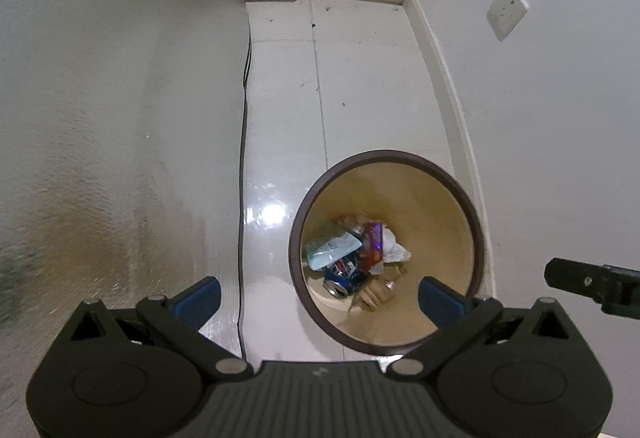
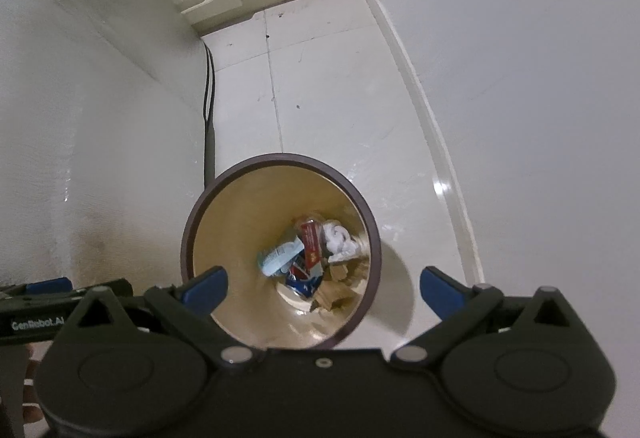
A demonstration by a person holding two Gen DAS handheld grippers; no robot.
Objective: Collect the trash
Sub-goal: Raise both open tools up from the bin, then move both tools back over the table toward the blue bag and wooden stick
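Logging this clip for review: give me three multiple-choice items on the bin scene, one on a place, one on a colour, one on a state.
1. Where does the trash lie?
A. On the floor beside the bin
B. At the bottom of the bin
C. Between the jaws

2. What colour is the bin's rim?
A. Dark brown
B. White
C. Green

3. How do both grippers stand?
A. Shut on a can
B. Shut, empty
C. Open, empty

Key: B, the trash sits deep inside the bin; A, the rim is dark brown around a tan inside; C, the left gripper and right gripper show jaws wide apart with nothing between.
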